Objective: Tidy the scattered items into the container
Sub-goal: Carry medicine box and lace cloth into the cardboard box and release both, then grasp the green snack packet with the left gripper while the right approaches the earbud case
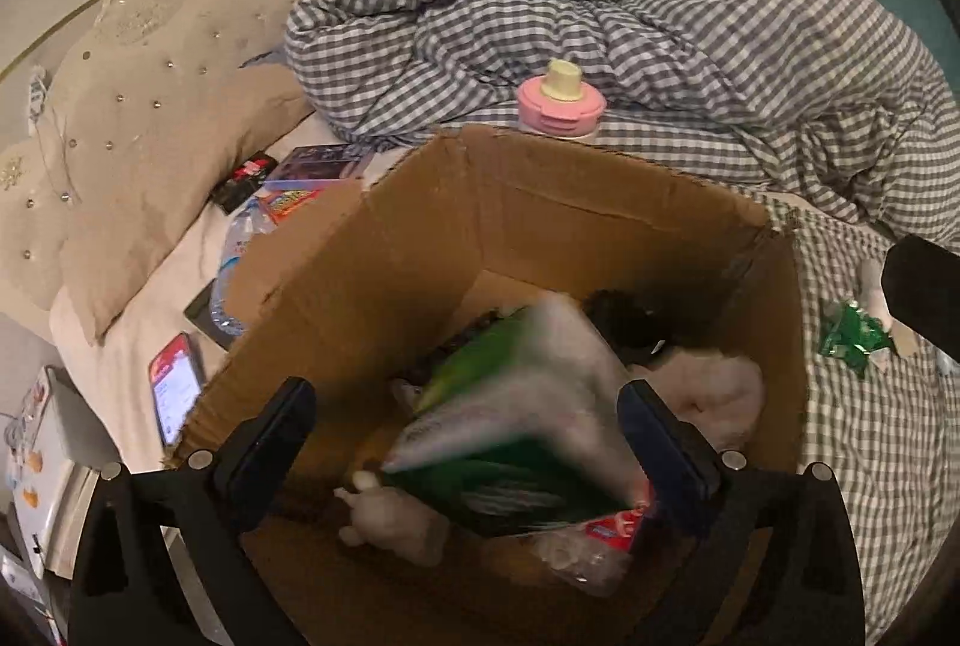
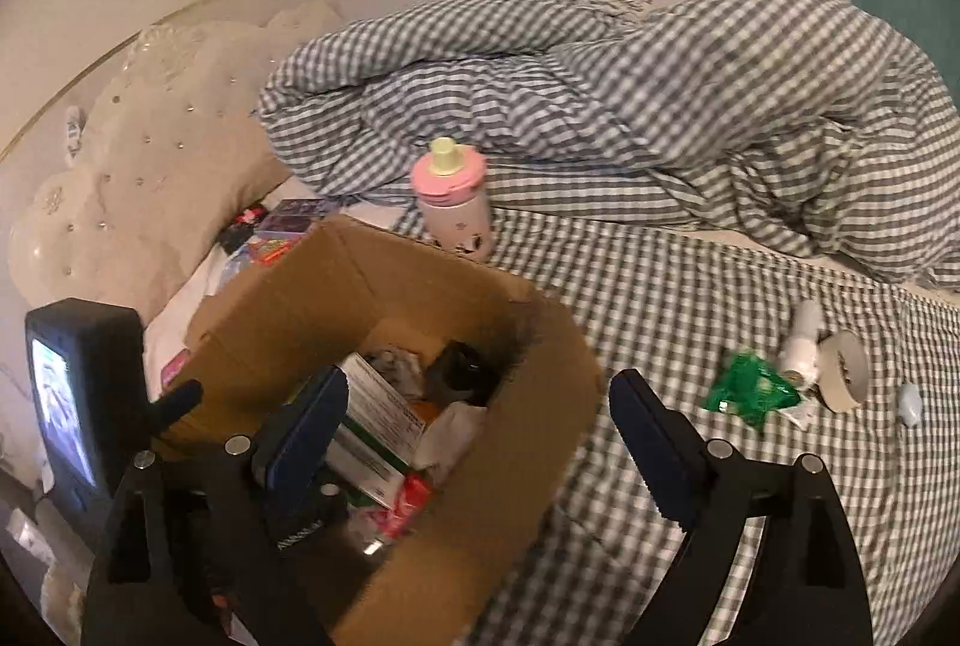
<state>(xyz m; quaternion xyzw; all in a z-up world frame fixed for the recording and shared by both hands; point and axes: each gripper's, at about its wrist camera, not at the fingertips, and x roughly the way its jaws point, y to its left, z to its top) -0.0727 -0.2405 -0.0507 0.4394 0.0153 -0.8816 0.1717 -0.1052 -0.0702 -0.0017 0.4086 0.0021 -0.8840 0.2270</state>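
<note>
An open cardboard box (image 1: 540, 202) stands on the bed and holds several items. My left gripper (image 1: 468, 424) is open above it, and a blurred green and white box (image 1: 510, 424) lies between its fingers, inside the cardboard box. My right gripper (image 2: 480, 418) is open and empty over the cardboard box's right rim (image 2: 540, 346). A pink-lidded bottle (image 2: 453, 202) stands upright behind the box. A green wrapper (image 2: 750, 394), a tape roll (image 2: 843, 370) and a white tube (image 2: 801, 340) lie on the checked sheet to the right.
A crumpled checked duvet (image 2: 660, 105) is heaped at the back. A beige pillow (image 1: 150, 153) lies at the left. Beside it are a phone (image 1: 174, 394), a plastic water bottle (image 1: 240, 250) and small packets (image 1: 294, 196). A small white object (image 2: 909, 403) lies far right.
</note>
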